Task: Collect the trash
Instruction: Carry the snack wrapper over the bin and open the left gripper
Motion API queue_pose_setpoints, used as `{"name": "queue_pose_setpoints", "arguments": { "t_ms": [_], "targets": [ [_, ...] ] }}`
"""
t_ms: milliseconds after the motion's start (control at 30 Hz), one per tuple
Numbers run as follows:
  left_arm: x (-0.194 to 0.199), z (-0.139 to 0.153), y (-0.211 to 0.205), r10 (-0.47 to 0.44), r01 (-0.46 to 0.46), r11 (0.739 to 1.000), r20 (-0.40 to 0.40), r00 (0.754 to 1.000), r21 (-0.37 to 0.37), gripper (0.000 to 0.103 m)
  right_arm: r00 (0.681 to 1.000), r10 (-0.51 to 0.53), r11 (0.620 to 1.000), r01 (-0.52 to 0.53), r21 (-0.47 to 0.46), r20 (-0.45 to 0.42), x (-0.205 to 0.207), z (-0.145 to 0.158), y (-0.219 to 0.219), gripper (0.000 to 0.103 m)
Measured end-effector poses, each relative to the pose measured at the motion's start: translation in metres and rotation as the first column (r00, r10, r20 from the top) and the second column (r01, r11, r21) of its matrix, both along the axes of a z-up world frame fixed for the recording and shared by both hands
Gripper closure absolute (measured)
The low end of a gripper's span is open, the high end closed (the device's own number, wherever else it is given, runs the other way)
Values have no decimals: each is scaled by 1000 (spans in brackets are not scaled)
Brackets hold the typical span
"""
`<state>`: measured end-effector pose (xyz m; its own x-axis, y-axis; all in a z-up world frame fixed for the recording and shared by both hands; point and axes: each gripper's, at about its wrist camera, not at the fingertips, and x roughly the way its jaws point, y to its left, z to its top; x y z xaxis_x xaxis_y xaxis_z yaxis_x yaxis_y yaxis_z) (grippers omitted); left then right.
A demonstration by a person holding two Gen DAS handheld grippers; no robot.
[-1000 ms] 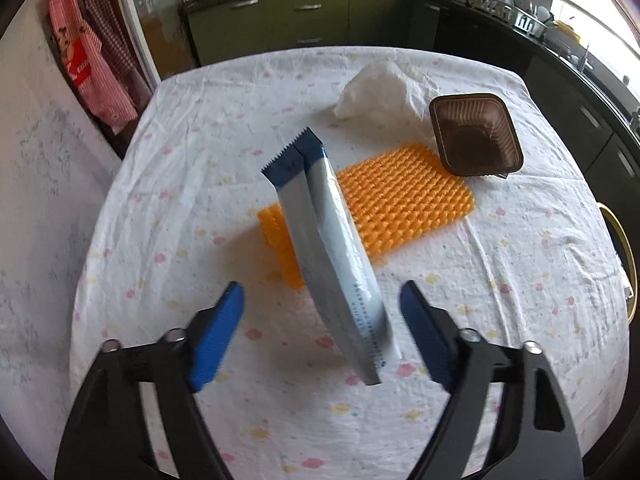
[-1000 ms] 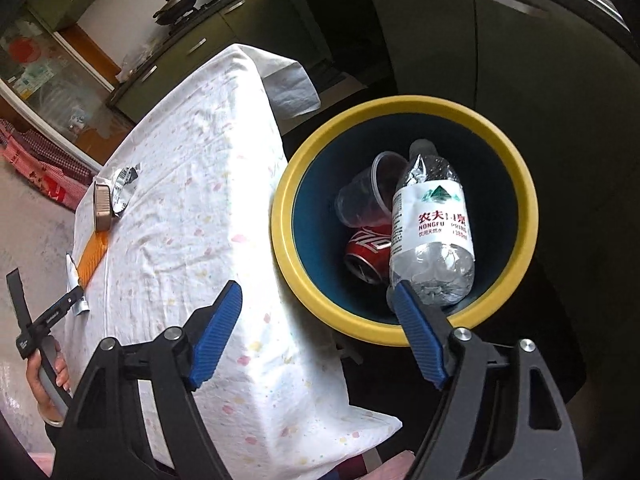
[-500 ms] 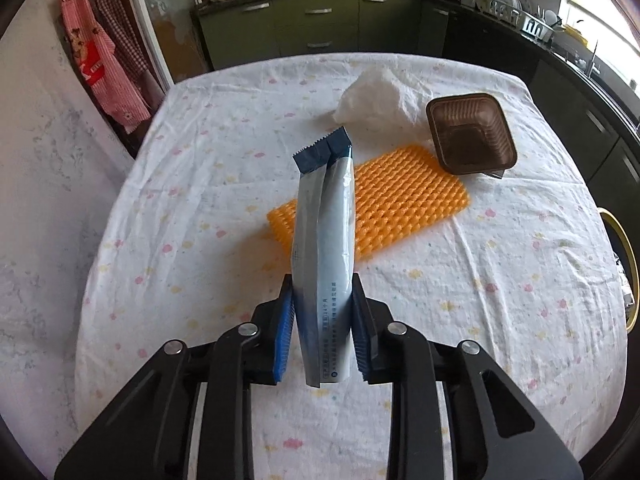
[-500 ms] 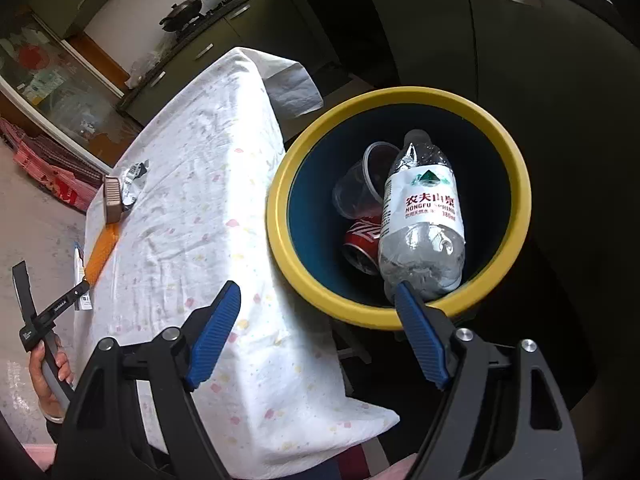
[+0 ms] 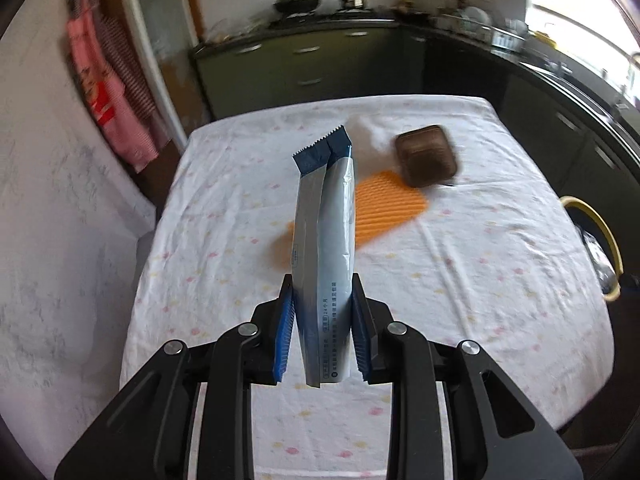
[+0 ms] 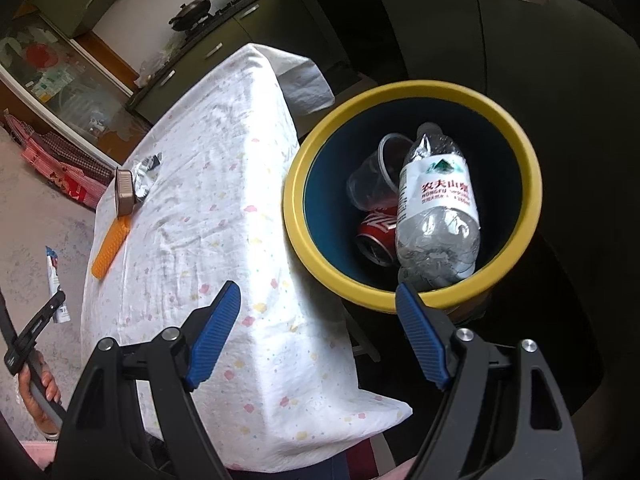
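Observation:
My left gripper is shut on a long silver and blue snack wrapper, held upright above the table. Beyond it on the cloth lie an orange bumpy tray, a brown plastic tray and a crumpled white bag. In the right wrist view my right gripper stands open and empty over the table's corner, beside a yellow-rimmed bin. The bin holds a water bottle, a clear cup and a red can. The wrapper in the left gripper shows at the far left.
The table wears a white flowered cloth. The bin's yellow rim peeks past its right edge. Green kitchen cabinets stand behind. A person's hand grips the left tool's handle. Crumpled foil lies by the brown tray.
My left gripper closed on the wrapper, then lifted it up and back from the table. The right gripper stayed open and drifted slightly over the bin.

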<state>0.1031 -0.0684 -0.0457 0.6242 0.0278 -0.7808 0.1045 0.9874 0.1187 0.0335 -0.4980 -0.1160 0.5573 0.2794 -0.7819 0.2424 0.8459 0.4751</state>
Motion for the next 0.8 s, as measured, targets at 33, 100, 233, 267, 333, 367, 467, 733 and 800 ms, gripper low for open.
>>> {"name": "queue_pose_setpoints", "arguments": {
  "t_ms": [33, 100, 233, 267, 333, 367, 467, 733, 800],
  "targets": [
    [-1, 2, -7, -22, 22, 1000, 1, 1000, -2, 76, 1000, -3, 1000, 3, -1, 5, -2, 2, -1, 28],
    [-2, 6, -26, -77, 77, 997, 5, 997, -9, 76, 1000, -15, 1000, 15, -10, 13, -7, 5, -5, 28],
    [5, 6, -75, -190, 190, 982, -2, 982, -21, 76, 999, -31, 999, 32, -22, 18, -17, 7, -14, 28],
    [9, 4, -94, -235, 234, 972, -11, 972, -31, 76, 999, -44, 999, 44, -27, 22, -22, 8, -18, 28],
    [13, 0, -126, -302, 300, 953, -29, 953, -41, 76, 998, -62, 997, 63, -35, 24, -29, 7, -26, 27],
    [15, -2, -145, -343, 341, 939, -37, 939, -46, 76, 997, -72, 997, 72, -38, 24, -33, 7, -30, 27],
    [18, -10, -196, -433, 430, 901, -61, 899, -62, 76, 994, -111, 993, 112, -33, 25, -46, 4, -45, 27],
    [31, -44, -343, -615, 607, 788, -162, 772, -103, 76, 977, -215, 977, 215, -9, 11, -80, -10, -86, 26],
    [40, -58, -370, -621, 610, 783, -203, 757, -121, 76, 975, -222, 975, 222, 2, -4, -84, -17, -91, 26]
  ]
}}
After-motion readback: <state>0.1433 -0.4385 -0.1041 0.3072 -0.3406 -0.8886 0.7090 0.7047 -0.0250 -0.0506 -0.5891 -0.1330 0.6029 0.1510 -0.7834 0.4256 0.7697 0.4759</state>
